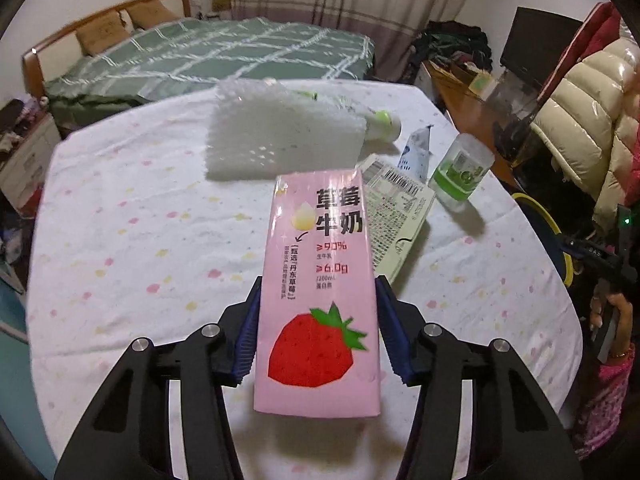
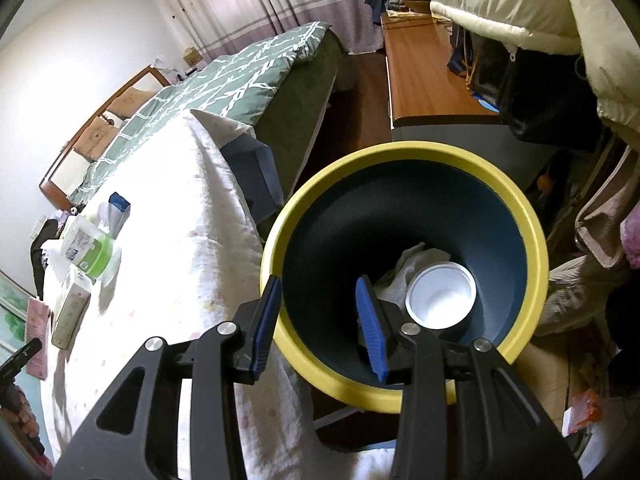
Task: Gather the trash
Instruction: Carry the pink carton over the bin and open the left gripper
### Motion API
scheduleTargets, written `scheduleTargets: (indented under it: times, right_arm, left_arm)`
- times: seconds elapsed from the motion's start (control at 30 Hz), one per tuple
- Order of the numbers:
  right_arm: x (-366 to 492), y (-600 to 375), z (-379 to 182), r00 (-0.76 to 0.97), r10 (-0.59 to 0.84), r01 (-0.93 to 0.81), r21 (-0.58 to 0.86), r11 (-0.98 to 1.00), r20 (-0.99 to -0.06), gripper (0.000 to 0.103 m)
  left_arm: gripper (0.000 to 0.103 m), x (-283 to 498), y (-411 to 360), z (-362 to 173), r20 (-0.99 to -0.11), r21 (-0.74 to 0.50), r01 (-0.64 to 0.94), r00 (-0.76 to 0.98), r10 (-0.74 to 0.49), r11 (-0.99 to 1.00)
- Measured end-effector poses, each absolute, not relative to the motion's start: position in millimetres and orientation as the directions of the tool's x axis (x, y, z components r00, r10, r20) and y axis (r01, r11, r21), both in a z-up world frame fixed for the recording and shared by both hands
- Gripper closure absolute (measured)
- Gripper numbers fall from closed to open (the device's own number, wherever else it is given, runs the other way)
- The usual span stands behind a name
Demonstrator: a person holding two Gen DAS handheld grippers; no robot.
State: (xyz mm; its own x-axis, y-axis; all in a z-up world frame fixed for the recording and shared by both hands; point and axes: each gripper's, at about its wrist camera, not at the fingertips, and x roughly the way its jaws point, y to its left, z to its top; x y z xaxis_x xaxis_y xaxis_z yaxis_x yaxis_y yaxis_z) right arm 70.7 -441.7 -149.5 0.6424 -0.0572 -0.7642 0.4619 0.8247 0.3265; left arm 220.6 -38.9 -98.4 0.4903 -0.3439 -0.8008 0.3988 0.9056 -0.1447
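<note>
A pink strawberry milk carton (image 1: 316, 340) stands between the blue pads of my left gripper (image 1: 319, 282), which is shut on its two sides just above the flowered tablecloth (image 1: 120, 240). In the right wrist view my right gripper (image 2: 319, 280) straddles the near rim of a yellow-rimmed, dark blue trash bin (image 2: 400, 150), one pad outside and one inside, shut on the wall. The bin tilts toward me beside the table edge. Inside it lie a white cup (image 2: 440, 296) and crumpled white paper (image 2: 416, 256).
Behind the carton lie a white foam net (image 1: 280, 136), a white bottle with a green cap (image 1: 384, 124), a cream printed box (image 1: 396, 216), a small blue-and-white pack (image 1: 416, 152) and a green-labelled tub (image 1: 460, 168). A bed (image 1: 200, 52) stands beyond, and a wooden cabinet (image 2: 424, 76) is at the right.
</note>
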Motion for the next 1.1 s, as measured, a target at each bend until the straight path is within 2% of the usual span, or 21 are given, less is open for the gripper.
scheduleTargets:
  times: [0.37,0.57,0.9,1.1]
  right_arm:
    - [25,-439,-136,0.677,-0.083,0.460,0.333,0.823,-0.731,0.066]
    - [-11,-448,-129,0.699,-0.103,0.478,0.355,0.803,-0.708,0.066]
    - [-76,-478,-114,0.697,-0.228,0.557,0.313,0.769,-0.680,0.066]
    - [-102,-495,-117,0.685,-0.255,0.591,0.316,0.742,-0.682,0.066]
  left_arm:
    - [0.050,164,-72,-48,-0.743,-0.059,0.446,0.578,-0.338,0.893]
    - [0.050,150,-126,-33,-0.732,-0.044,0.549,0.551,-0.401,0.835]
    - [0.050,149,-272,-42,-0.760,-0.078,0.728,0.399,-0.513,0.681]
    - [0.050,144,-373,-59,-0.783,-0.061,0.806,0.328,-0.529,0.589]
